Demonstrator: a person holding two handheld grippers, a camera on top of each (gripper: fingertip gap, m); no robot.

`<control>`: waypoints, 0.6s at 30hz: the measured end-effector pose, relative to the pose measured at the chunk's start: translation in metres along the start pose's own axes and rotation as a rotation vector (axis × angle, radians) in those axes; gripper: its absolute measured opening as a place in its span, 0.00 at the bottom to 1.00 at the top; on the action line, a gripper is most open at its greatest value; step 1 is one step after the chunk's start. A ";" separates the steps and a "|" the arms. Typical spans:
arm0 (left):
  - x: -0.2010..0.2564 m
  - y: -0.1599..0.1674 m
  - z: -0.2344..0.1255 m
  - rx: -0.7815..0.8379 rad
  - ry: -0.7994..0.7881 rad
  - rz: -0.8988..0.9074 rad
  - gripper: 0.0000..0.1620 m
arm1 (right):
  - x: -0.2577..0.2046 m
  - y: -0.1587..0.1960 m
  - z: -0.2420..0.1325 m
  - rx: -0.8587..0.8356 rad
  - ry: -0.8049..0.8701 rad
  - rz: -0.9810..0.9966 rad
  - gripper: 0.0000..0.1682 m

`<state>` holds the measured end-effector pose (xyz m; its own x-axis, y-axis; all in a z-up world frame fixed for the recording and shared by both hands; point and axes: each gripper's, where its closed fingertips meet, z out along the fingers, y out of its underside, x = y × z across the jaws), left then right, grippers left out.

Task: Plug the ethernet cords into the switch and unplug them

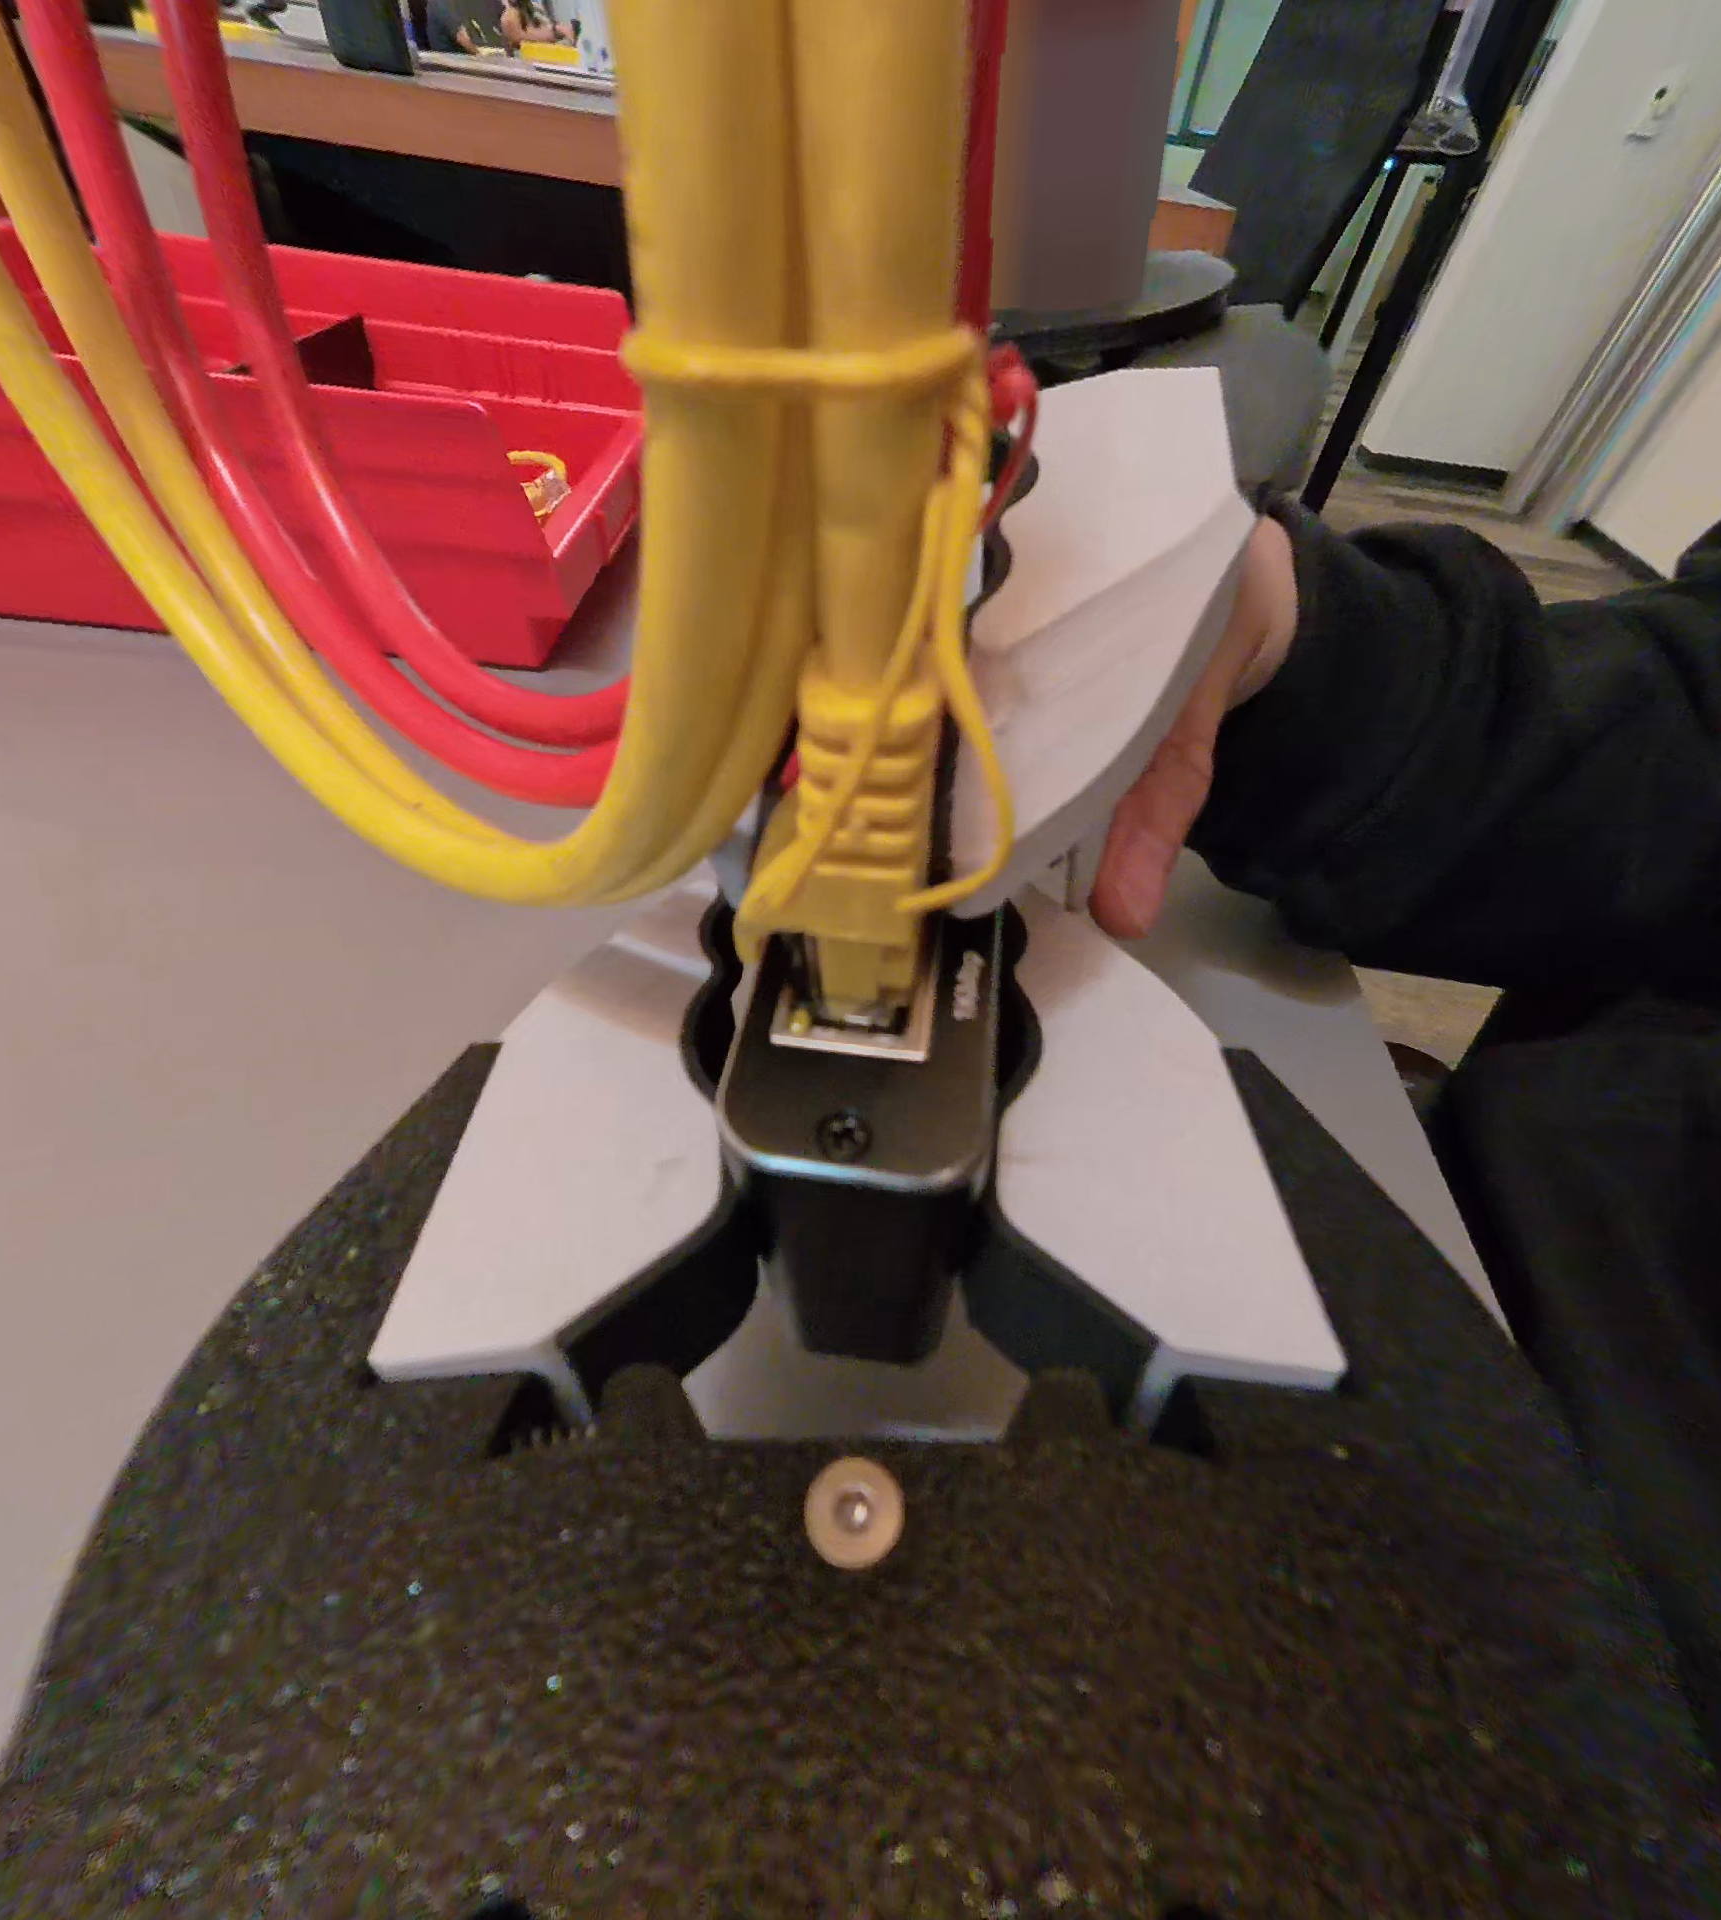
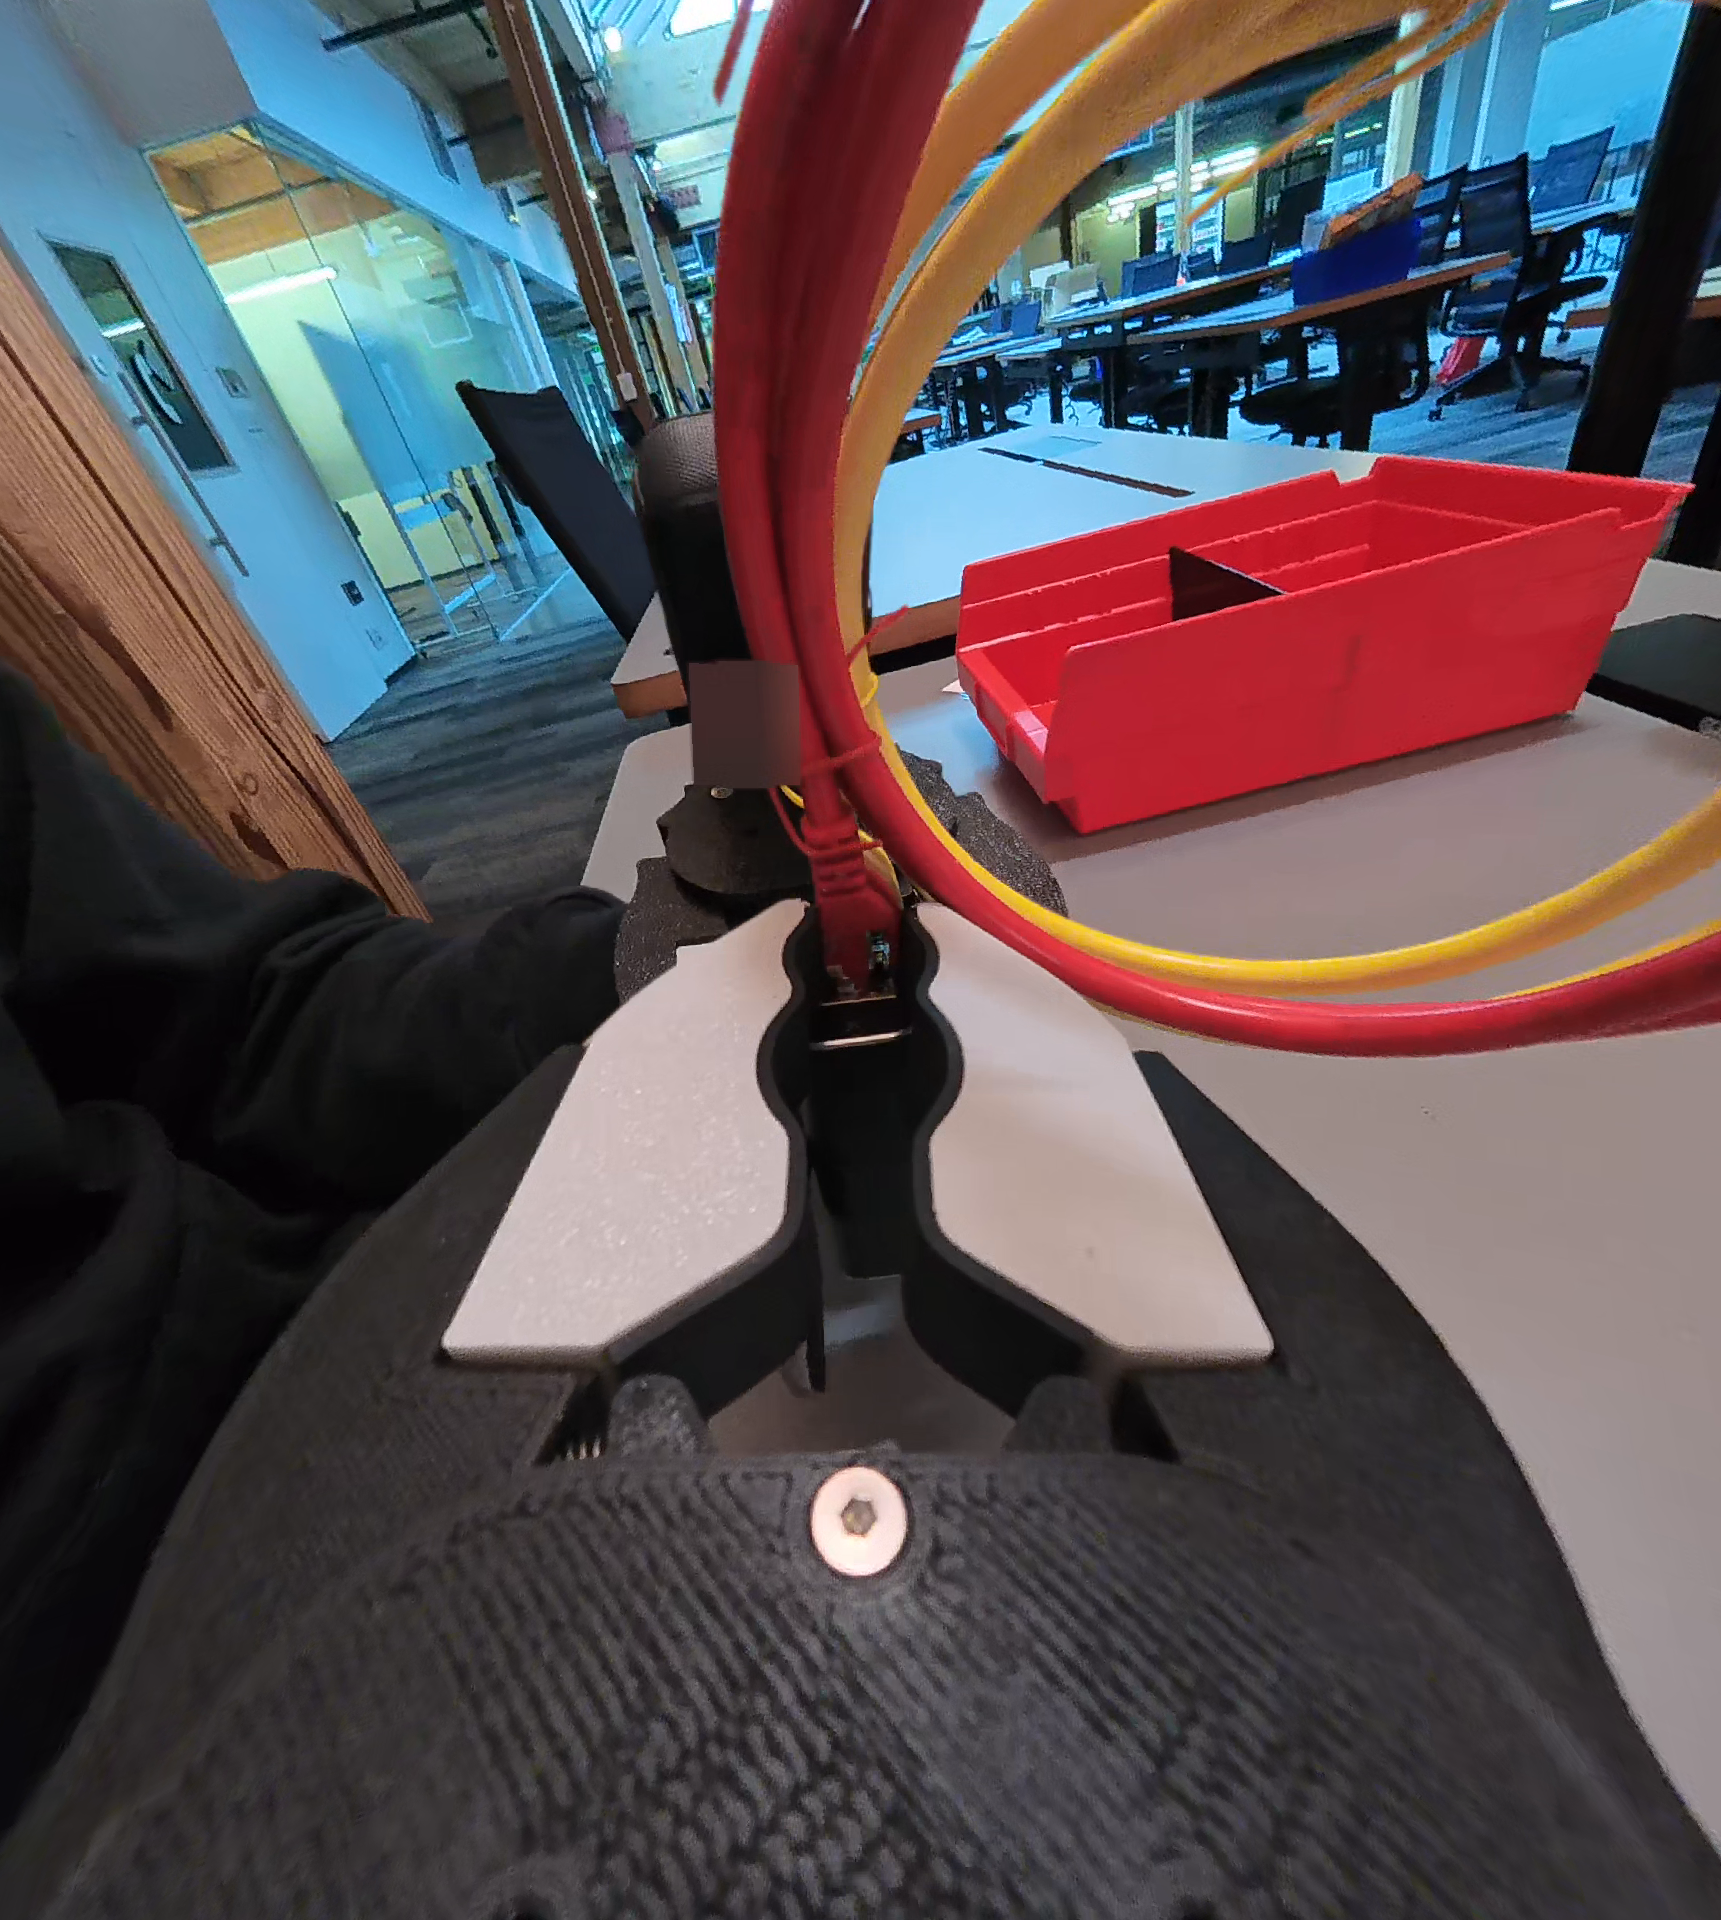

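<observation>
Both grippers clamp one black ethernet switch from opposite ends, above the grey table. In the left wrist view my left gripper (image 1: 861, 935) is shut on the switch (image 1: 856, 1101). A yellow plug (image 1: 861, 831) sits in the nearest port, and its tied yellow cord bundle (image 1: 721, 520) rises upward. Red cords (image 1: 316, 520) loop to the left. A white finger (image 1: 1095, 623) of the right gripper shows beyond, held by a hand in a black sleeve. In the right wrist view my right gripper (image 2: 856, 935) is shut on the switch (image 2: 861, 1091). A red plug (image 2: 840, 862) sits in its nearest port.
A red plastic bin (image 1: 212, 468) with dividers stands on the grey table (image 1: 108, 935); it also shows in the right wrist view (image 2: 1303, 665). Red and yellow cord loops (image 2: 1147, 977) hang in front of it. A wooden post (image 2: 56, 520) stands at the left. Spacing between my two grippers at the tips: around 8 centimeters.
</observation>
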<state>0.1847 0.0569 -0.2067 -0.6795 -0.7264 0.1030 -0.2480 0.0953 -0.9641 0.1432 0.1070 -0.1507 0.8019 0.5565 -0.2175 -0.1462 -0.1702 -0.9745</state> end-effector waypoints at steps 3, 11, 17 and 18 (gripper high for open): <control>0.001 0.000 0.001 -0.008 0.021 -0.034 0.28 | 0.002 0.000 -0.001 0.005 0.004 0.045 0.08; 0.016 -0.007 -0.041 -0.118 0.005 -0.153 0.28 | -0.016 -0.021 0.025 0.143 -0.048 0.255 0.08; -0.006 -0.014 -0.079 -0.092 -0.050 -0.132 0.28 | -0.010 -0.039 0.065 0.089 -0.090 0.172 0.08; -0.011 -0.017 -0.085 -0.085 -0.058 -0.130 0.28 | -0.007 -0.043 0.071 0.082 -0.111 0.177 0.08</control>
<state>0.1380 0.1212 -0.1708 -0.5975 -0.7742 0.2090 -0.3909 0.0536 -0.9189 0.1026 0.1682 -0.1110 0.6919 0.6105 -0.3855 -0.3293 -0.2084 -0.9209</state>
